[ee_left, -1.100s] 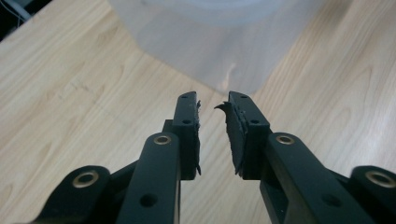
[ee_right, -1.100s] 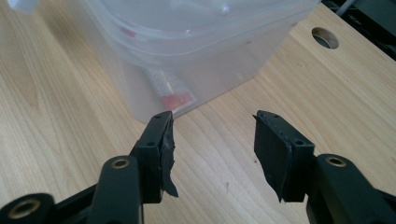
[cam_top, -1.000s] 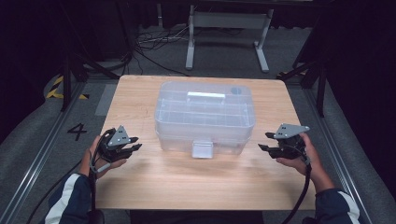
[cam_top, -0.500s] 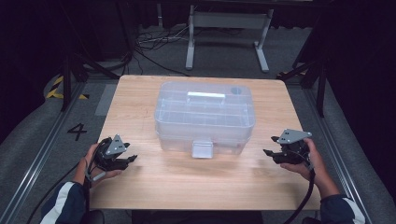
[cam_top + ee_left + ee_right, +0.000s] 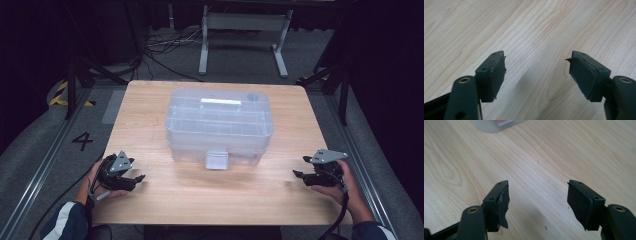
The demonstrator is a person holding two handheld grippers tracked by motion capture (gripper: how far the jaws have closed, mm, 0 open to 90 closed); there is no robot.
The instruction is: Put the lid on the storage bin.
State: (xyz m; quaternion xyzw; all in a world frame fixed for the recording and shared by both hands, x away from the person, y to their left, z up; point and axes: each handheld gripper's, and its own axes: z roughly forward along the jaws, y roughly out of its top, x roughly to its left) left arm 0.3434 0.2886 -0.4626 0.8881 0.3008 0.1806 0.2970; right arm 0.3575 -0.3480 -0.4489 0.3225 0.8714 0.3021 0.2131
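Observation:
A clear plastic storage box (image 5: pixel 219 125) with a lid, a white handle and a front latch stands mid-table. My left gripper (image 5: pixel 139 178) rests low over the table's front left, well apart from the box. Its jaws have just been opening; the left gripper view (image 5: pixel 536 72) has only bare wood between them. My right gripper (image 5: pixel 296 174) sits low at the front right, also clear of the box. Its jaws have been opening too, with nothing between them in the right gripper view (image 5: pixel 537 195), where a corner of the box (image 5: pixel 496 124) lies at the top.
The wooden table (image 5: pixel 210 200) has bare room in front of the box and at both sides. Black cables trail from each gripper toward the near edge. A metal stand (image 5: pixel 242 30) and cables lie on the dark floor beyond.
Both hands have come down and back toward the table's near edge, away from the box. The jaws of both grippers stand wider apart than before.

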